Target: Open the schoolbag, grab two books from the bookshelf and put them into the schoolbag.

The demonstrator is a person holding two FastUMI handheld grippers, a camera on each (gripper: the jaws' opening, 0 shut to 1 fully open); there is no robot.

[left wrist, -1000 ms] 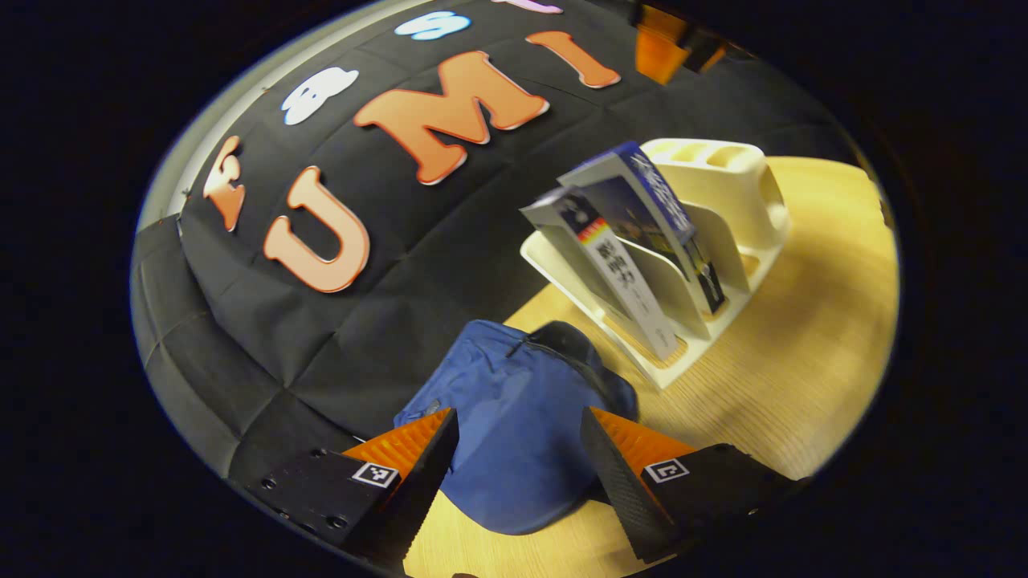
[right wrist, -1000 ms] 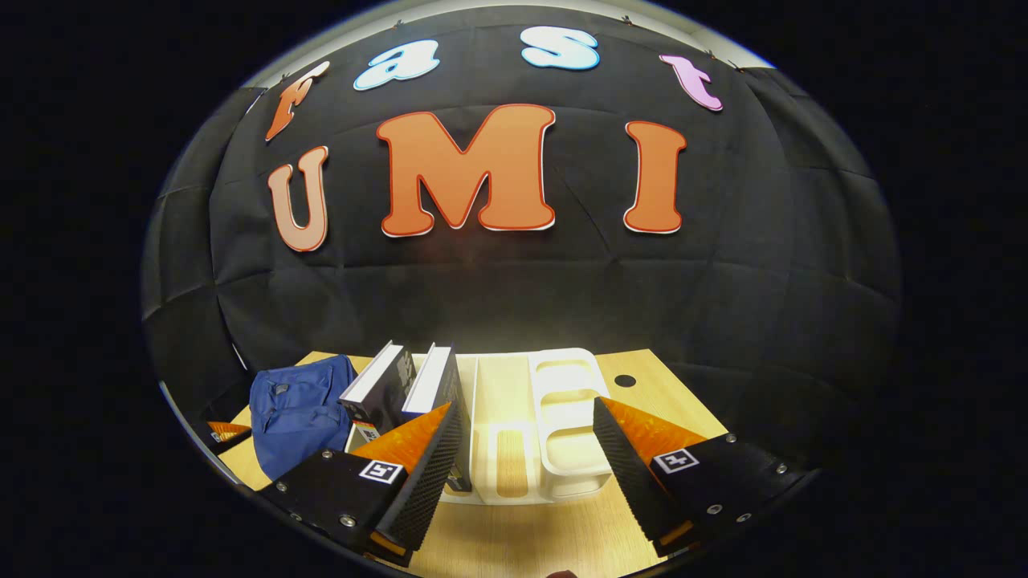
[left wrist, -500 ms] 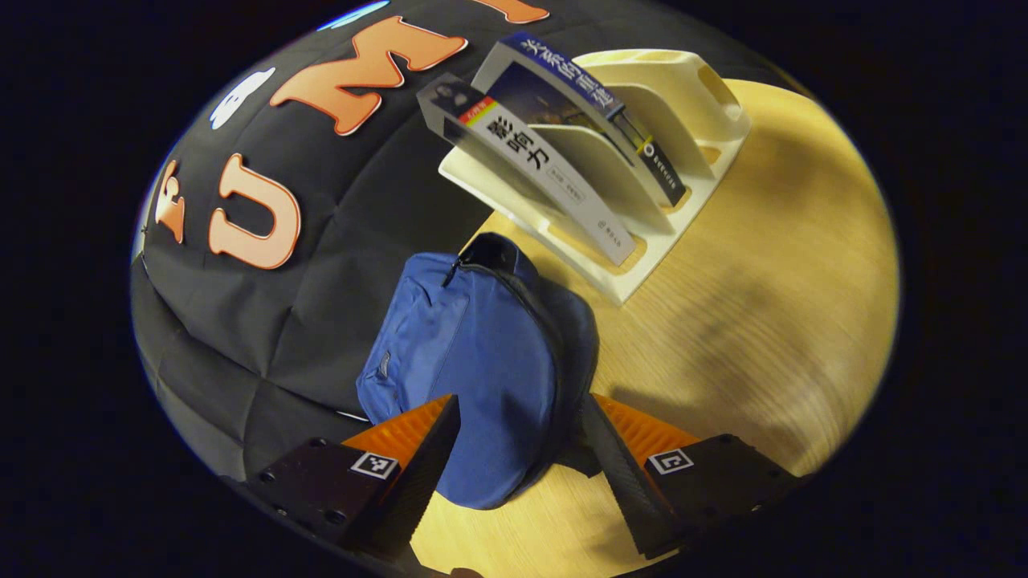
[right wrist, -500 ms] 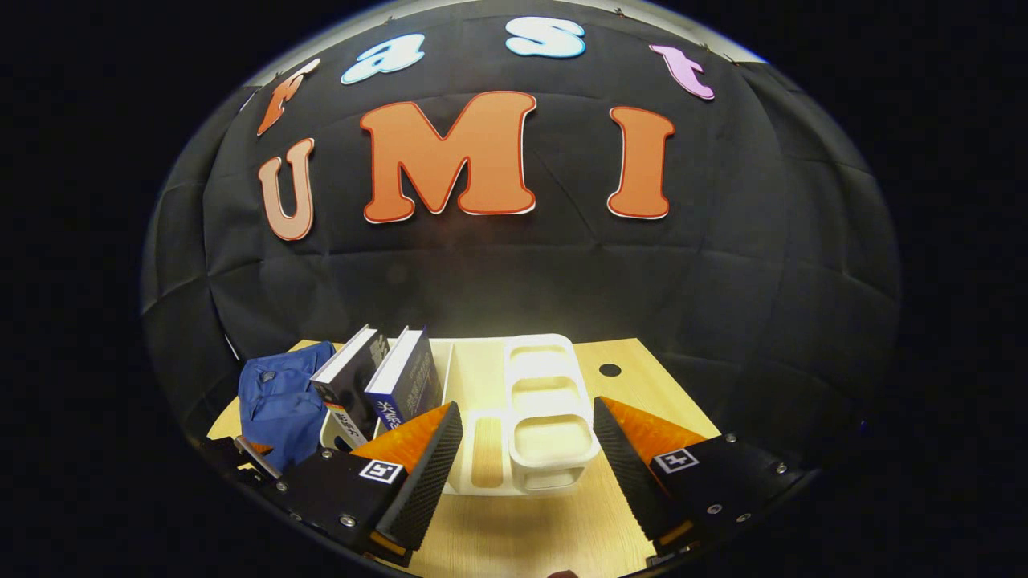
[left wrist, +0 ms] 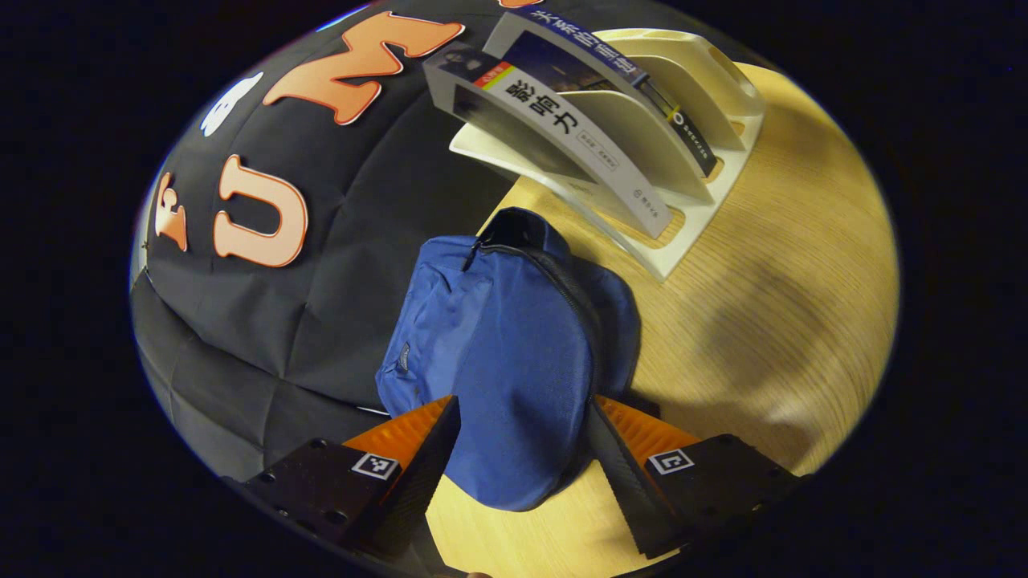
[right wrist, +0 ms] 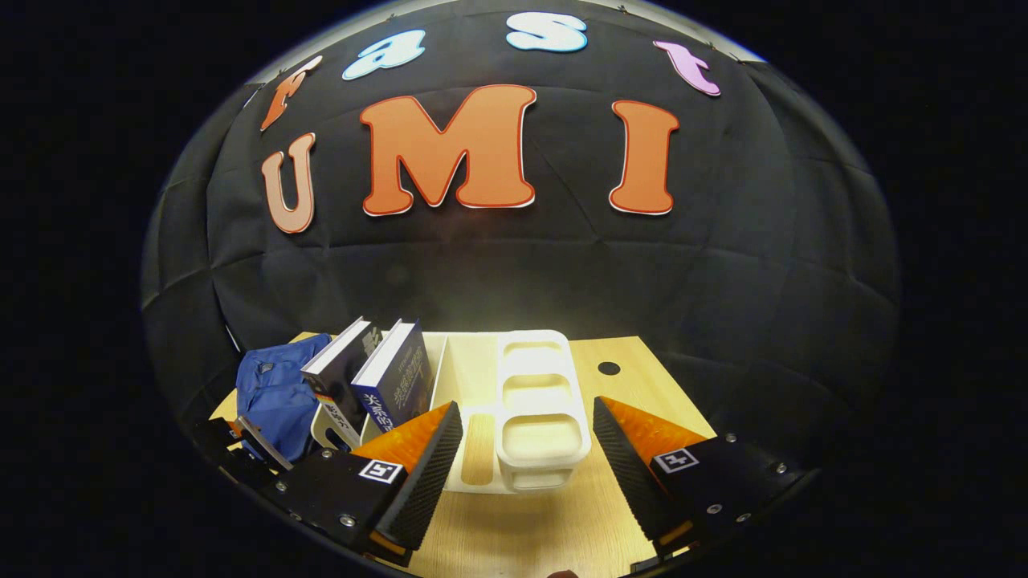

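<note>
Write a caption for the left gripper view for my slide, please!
Open left gripper above a zipped blue fabric schoolbag, beside a cream plastic bookshelf.

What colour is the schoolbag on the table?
Blue fabric schoolbag with a dark zipper; the left gripper view shows it best.

Ahead of the left gripper [left wrist: 520, 449] lies a plain blue schoolbag [left wrist: 506, 353] with a dark zipper on a pale wood-grain table [left wrist: 771, 305]. Beyond it a cream bookshelf [left wrist: 691, 144] holds a grey-and-white book [left wrist: 554, 136] and a dark blue, perhaps photo-covered, book [left wrist: 610, 80].
</note>
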